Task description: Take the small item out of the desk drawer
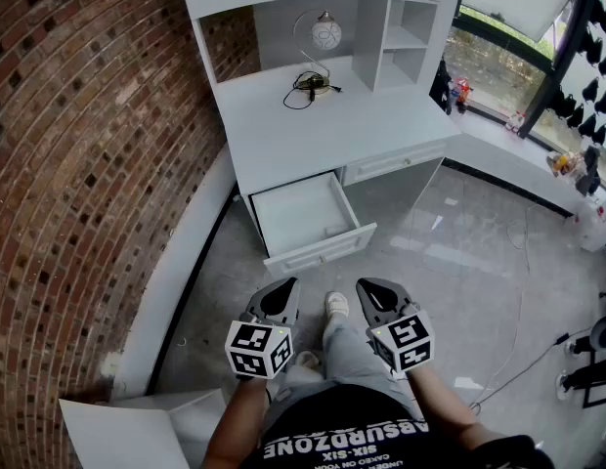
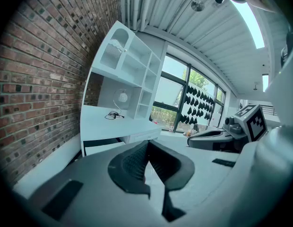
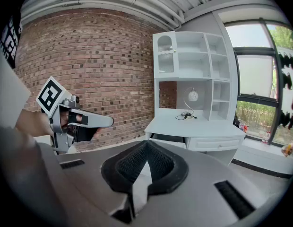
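A white desk [image 1: 313, 135] with a shelf unit stands against the brick wall. Its left drawer [image 1: 305, 215] is pulled open, and the part I can see inside is bare white; no small item shows in it. The drawer also appears in the right gripper view [image 3: 166, 138]. My left gripper [image 1: 288, 288] and right gripper [image 1: 367, 287] hang side by side close to my body, well short of the drawer. The left gripper's [image 2: 147, 144] jaws meet at the tips with nothing between them. The right gripper [image 3: 146, 144] is shut and empty too.
A black cable bundle [image 1: 308, 86] and a round lamp [image 1: 325, 33] sit on the desk top. The brick wall [image 1: 78, 164] curves along the left. A white box [image 1: 137, 428] lies by my left side. Cables [image 1: 523, 360] trail over the floor at right, below the windows.
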A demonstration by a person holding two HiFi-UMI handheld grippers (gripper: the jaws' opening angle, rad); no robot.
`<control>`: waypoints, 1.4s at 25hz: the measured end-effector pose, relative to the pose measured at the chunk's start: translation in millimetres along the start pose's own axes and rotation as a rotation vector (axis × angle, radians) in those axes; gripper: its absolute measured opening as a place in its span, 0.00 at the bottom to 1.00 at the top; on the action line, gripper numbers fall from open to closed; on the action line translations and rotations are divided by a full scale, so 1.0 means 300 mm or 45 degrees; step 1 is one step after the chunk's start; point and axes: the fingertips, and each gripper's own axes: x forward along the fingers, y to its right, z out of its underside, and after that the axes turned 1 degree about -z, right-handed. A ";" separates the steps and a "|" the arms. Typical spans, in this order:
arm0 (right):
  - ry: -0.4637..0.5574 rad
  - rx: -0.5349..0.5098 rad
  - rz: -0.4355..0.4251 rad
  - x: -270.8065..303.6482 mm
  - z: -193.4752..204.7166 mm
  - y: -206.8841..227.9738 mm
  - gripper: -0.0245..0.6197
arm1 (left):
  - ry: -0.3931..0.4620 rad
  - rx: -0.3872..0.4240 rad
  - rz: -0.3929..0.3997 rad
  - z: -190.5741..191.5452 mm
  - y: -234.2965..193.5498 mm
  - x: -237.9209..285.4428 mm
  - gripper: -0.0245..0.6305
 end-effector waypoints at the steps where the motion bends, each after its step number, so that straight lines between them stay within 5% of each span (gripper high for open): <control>1: 0.003 -0.005 0.002 0.002 -0.006 0.004 0.03 | 0.003 -0.001 0.000 -0.002 -0.004 -0.001 0.05; 17: 0.012 -0.046 0.055 0.149 -0.088 0.156 0.04 | 0.006 -0.008 -0.022 -0.066 -0.119 0.104 0.05; 35: -0.006 -0.112 -0.066 0.512 -0.269 0.406 0.04 | -0.023 -0.007 -0.049 -0.242 -0.342 0.455 0.05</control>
